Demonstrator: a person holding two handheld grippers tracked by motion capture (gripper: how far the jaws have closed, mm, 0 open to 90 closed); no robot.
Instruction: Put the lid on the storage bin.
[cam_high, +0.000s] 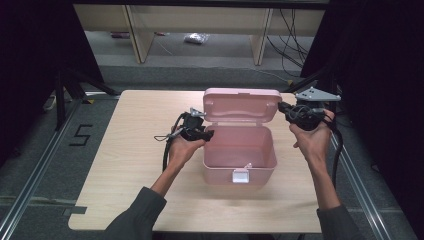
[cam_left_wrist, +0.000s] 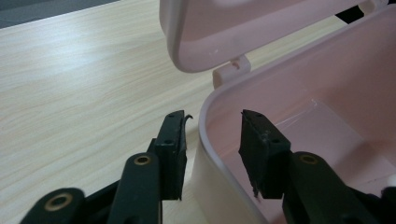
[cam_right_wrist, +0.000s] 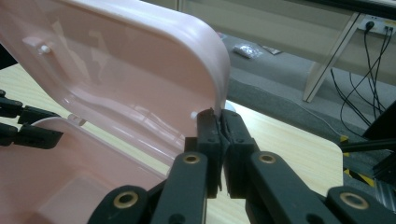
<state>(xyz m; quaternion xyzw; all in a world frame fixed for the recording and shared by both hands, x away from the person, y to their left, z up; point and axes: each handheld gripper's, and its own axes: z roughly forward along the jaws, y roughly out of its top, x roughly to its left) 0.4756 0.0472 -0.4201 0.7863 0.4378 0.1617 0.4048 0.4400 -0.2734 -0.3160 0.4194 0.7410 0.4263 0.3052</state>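
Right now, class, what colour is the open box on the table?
Pale pink, the box; the high view shows it best.

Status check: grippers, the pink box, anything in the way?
Left gripper open, straddling box wall. Right gripper shut on lid edge, lid up. Box looks empty; nothing in the way.

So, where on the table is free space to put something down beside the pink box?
The table is bare left of the pink box, between it and the left edge, and along the near edge. It is crowded at the box's left wall by the left gripper, and at the lid by the right gripper.
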